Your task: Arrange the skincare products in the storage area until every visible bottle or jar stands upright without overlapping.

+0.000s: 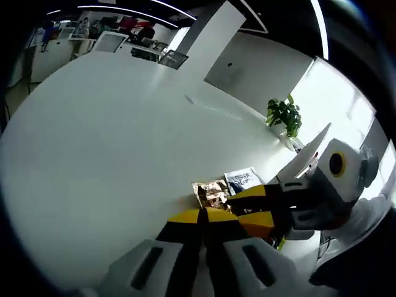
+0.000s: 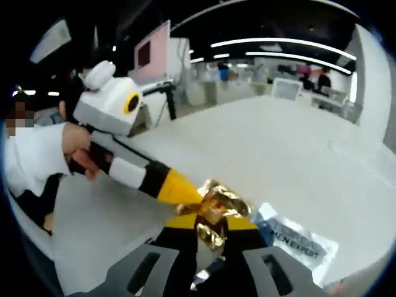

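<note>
A crumpled gold foil sachet (image 2: pixel 218 203) sits between the yellow jaws of my right gripper (image 2: pixel 210 228), which is shut on its lower part. My left gripper (image 2: pixel 193 197) comes in from the left with a person's hand (image 2: pixel 77 151) on its grip; its jaws are together and the tip touches the sachet's left edge. In the left gripper view my left gripper (image 1: pixel 204 213) is shut just below the gold sachet (image 1: pixel 210 192), and my right gripper (image 1: pixel 235 209) reaches in from the right. A silver and white sachet (image 2: pixel 298 240) printed "MEN EXPERT" lies flat beside the gold one; this white sachet (image 1: pixel 244 179) also lies behind the right gripper's jaws.
Everything rests on a large white round table (image 1: pixel 111 142). A potted green plant (image 1: pixel 284 115) stands at the table's far edge. Desks, monitors (image 2: pixel 154 52) and chairs stand farther back in the room.
</note>
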Demonstrator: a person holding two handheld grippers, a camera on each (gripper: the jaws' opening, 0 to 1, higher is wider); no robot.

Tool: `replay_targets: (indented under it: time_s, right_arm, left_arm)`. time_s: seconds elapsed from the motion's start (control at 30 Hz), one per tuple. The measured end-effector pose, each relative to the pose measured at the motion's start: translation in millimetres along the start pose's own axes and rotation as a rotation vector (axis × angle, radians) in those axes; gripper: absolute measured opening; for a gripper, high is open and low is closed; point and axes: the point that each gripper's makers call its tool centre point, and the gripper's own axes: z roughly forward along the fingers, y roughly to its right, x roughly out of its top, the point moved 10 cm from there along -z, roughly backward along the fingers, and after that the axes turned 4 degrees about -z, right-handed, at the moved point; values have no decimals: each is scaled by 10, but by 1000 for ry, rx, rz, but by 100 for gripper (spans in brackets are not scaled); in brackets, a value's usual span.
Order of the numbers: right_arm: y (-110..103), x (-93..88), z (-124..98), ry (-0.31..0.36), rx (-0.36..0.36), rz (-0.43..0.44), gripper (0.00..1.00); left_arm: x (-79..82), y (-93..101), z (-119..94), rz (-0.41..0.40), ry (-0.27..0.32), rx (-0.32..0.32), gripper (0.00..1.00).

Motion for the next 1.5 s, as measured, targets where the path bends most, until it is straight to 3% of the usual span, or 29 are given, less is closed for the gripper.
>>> replay_targets:
  time_s: [0.4,1.0,1.1,1.5]
  right_arm:
    - [44,30,96,-17,14,-52,13]
    - [-21,0,89,-26,29,-109,14]
    - [36,4,85,-31,24,-108,15]
    - [119,17,96,-42,46,-150,13]
  left_arm:
    - [-10,-28,0,9,-6,29,1]
    - [-108,20,-36,-49,112,142,1]
    - [-142,34,-36,-76,121,136,1]
    - [-91,33,-95,-46,152,144,4]
